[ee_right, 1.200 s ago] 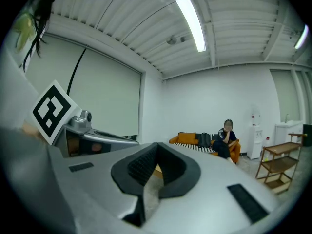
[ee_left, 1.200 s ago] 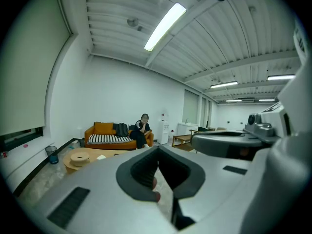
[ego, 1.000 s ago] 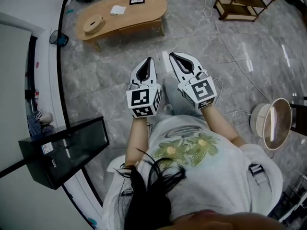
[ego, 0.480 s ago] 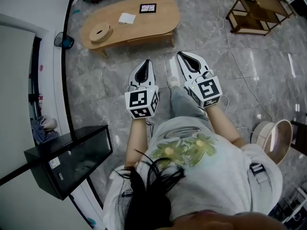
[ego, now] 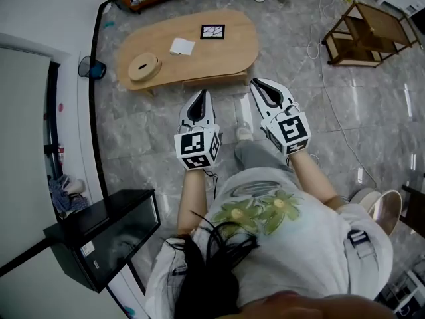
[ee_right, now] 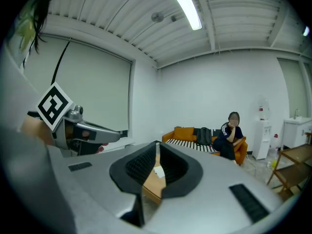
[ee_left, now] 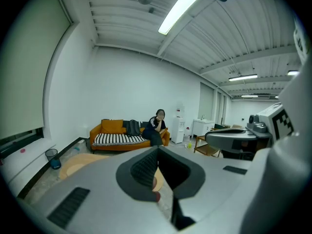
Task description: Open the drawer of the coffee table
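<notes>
The wooden coffee table (ego: 199, 62) stands on the grey floor ahead of me, its near edge just beyond both grippers. I cannot make out its drawer front from above. My left gripper (ego: 201, 93) is held out level with its jaws shut and nothing in them; in the left gripper view its tips (ee_left: 158, 149) meet. My right gripper (ego: 256, 82) is beside it, a little further forward. Its jaws have just been opening and stand a sliver apart (ee_right: 157, 144), with nothing between them; the table top (ee_right: 155, 179) shows through the gap.
On the table lie a round wooden ring (ego: 145, 66), a white paper (ego: 181, 46) and a marker tile (ego: 212, 31). An orange sofa (ee_left: 129, 135) with a seated person (ee_left: 157, 126) is behind. A wooden shelf (ego: 372, 28) stands right, a black cabinet (ego: 106, 234) near left, a blue bin (ego: 93, 67) by the wall.
Both grippers have travelled forward together towards the coffee table, which now sits lower and closer in the head view. The sofa has come into view at the top.
</notes>
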A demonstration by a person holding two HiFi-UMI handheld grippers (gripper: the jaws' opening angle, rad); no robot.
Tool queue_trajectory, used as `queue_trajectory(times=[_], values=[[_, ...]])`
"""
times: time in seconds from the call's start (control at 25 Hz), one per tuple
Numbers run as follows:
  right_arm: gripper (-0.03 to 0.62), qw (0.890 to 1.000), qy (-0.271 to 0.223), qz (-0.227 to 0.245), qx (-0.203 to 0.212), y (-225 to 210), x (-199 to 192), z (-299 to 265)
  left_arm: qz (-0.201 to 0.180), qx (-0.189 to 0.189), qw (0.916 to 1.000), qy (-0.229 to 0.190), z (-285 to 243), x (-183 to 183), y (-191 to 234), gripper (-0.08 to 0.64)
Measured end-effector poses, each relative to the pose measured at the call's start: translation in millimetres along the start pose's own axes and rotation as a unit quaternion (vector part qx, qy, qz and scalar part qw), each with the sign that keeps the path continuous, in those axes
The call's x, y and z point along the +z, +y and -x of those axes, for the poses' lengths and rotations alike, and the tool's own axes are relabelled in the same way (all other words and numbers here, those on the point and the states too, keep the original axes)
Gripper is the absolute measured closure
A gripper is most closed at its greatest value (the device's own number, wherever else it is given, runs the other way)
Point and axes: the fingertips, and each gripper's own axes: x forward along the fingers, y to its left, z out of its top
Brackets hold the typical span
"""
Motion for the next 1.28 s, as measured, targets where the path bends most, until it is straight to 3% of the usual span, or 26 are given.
queue_trajectory(times=[0.2, 0.52, 0.76, 1.28], values=[[0.523, 1.000, 0.025, -0.004, 0.019, -26.4, -15.6, -32.4, 0.009, 0.013, 0.9999, 0.005, -33.2, 3.5, 14.4, 0.544], [0.468, 0.996, 0.074, -0.003, 0.051, -34.4, -57.5, -72.0, 0.026, 0.045, 0.9980, 0.036, -48.2, -24.7, 45.9, 0.544], [0.436, 0.992, 0.113, 0.007, 0.064, -32.3, -84.9, -81.8, 0.047, 0.036, 0.9959, 0.068, -53.0, -53.3, 55.2, 0.545], [0.397, 0.978, 0.189, 0.018, 0.086, -48.7, -159.2, -119.9, 0.044, 0.018, 0.9932, 0.106, -89.8, -88.8, 65.1, 0.545]])
